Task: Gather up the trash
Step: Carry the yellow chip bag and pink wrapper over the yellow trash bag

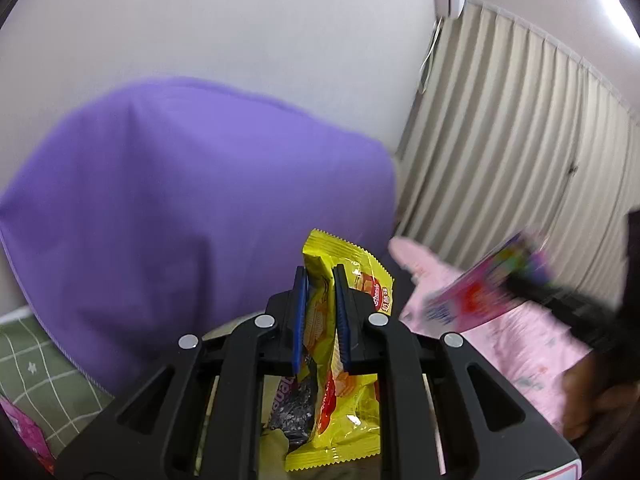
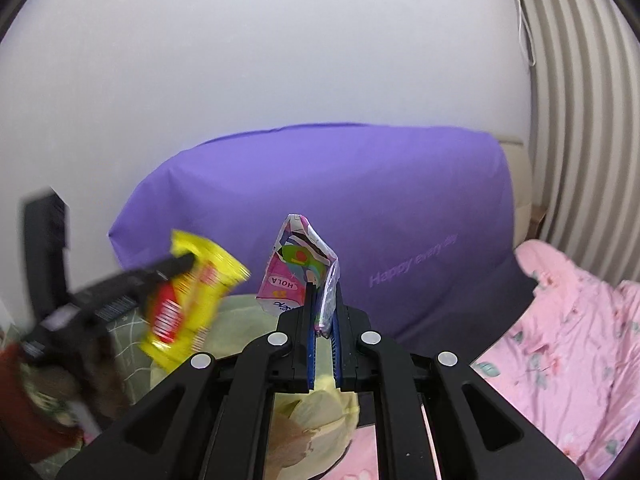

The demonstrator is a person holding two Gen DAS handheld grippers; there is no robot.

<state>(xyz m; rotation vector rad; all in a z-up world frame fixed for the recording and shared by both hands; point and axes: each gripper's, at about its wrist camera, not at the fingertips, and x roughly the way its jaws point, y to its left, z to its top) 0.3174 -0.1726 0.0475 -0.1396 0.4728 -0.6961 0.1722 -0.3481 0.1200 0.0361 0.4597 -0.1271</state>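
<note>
black linkage bars fill the bottom of the left wrist view, and between them the left gripper [image 1: 322, 280] is seen nearly shut, its blue pads [image 1: 300, 316] pressed on a yellow wrapper [image 1: 340, 408]. the wrapper is held upright: its crimped top edge stands above the fingertips, and its lower part, printed in red and orange, hangs down behind the jaws toward the camera. a dark crumpled scrap [image 1: 294, 412] is seen just beside the wrapper's lower part (whether it belongs to the same packet cannot be told).

in the right wrist view the right gripper [image 2: 324, 286] is likewise nearly shut, and a pink carton [image 2: 300, 268], flattened and folded, is clamped between its pads [image 2: 312, 340]. the carton's peaked top sticks up past the fingertips, and the word "hola" is read upside down on its side. a pale yellow bag [image 2: 320, 408] is seen below this gripper, with pink cloth under it.

each gripper is caught in the other's view, blurred: the left one with the yellow wrapper at the left edge of the right view, the right one with the carton at the right edge of the left view. both pieces of trash are thus held in the air, well apart from each other.

a large purple cushion [image 2: 360, 200] is propped against the white wall [image 2: 280, 60] behind both. a pink quilt [image 2: 568, 320] is spread to the right, below a ribbed curtain [image 1: 520, 140]. a green checked sheet [image 1: 52, 380] is seen at lower left.
</note>
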